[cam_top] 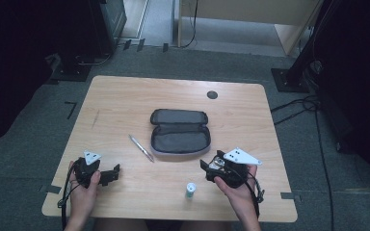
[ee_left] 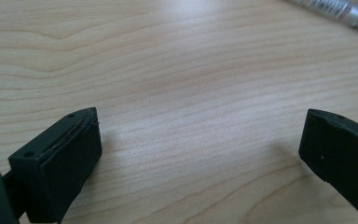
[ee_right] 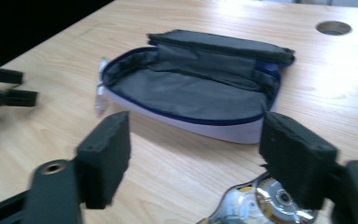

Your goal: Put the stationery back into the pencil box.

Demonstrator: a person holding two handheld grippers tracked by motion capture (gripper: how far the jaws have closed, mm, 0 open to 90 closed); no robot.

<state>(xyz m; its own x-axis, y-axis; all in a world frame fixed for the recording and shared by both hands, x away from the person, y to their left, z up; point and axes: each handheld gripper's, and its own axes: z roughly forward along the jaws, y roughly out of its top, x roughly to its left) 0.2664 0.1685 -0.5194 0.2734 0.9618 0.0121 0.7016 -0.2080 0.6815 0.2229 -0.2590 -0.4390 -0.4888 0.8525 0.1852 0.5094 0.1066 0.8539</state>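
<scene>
An open grey pencil case [cam_top: 179,131] with a dark blue zip edge lies flat at the middle of the wooden table [cam_top: 125,98], its inside bare [ee_right: 191,88]. A silver pen [cam_top: 141,147] lies just left of it, seen too in the left gripper view [ee_left: 340,9] and the right gripper view [ee_right: 101,95]. A small white and teal cylinder [cam_top: 191,189] stands near the front edge. My left gripper [cam_top: 115,172] rests open at the front left, jaws wide over bare wood [ee_left: 200,140]. My right gripper [cam_top: 206,171] is open in front of the case [ee_right: 196,144], holding nothing.
A round cable hole [cam_top: 212,95] sits in the table's far right part [ee_right: 333,27]. Dark stands and cables [cam_top: 298,103] surround the table on grey carpet. Bare wood stretches along the far side and the left of the case.
</scene>
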